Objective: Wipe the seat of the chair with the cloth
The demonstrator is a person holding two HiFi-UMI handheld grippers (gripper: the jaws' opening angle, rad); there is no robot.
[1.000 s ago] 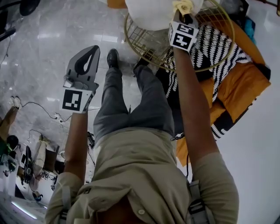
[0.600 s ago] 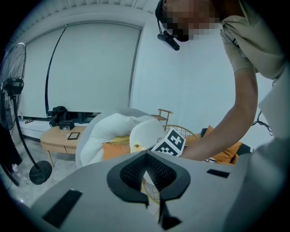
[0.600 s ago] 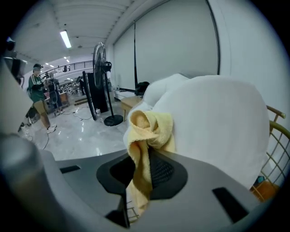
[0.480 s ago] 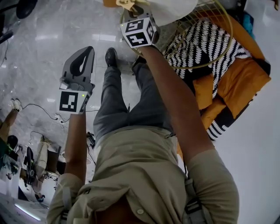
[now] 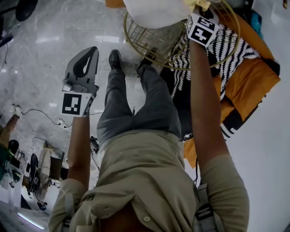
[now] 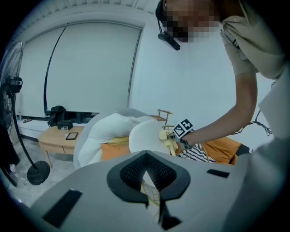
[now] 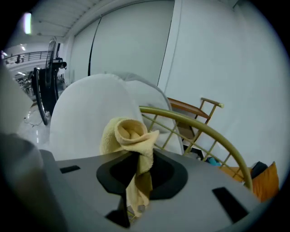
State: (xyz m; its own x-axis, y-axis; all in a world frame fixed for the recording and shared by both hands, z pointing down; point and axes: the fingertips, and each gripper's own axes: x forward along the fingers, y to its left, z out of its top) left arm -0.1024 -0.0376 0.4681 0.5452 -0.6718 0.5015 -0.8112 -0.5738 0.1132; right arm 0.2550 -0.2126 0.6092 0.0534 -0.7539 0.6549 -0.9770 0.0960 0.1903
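The right gripper (image 5: 198, 16), at the top right of the head view, was clenched on a crumpled pale-yellow cloth (image 5: 194, 4). In the right gripper view its jaws (image 7: 135, 179) pinched the cloth's (image 7: 130, 136) middle: a rolled bunch stood above them and a tail hung below. The cloth sat at the right edge of the chair's rounded white seat cushion (image 5: 152, 11), which filled the top centre, just inside the chair's thin gold wire frame (image 5: 152, 43). Whether cloth and cushion touched could not be told. In the right gripper view the cushion (image 7: 84, 113) rose behind the cloth, with the gold rail (image 7: 201, 129) curving to the right.

The left gripper (image 5: 92, 53), at the middle left of the head view, hung over the grey marble floor (image 5: 41, 54), well apart from the chair. Its jaws (image 6: 147, 156) were closed tip to tip with nothing between them. Its view showed the cloth (image 6: 166, 138) against the cushion (image 6: 145, 136) near the centre.

A black-and-white patterned throw (image 5: 229, 47) lay on an orange sofa (image 5: 253, 81) at the right.
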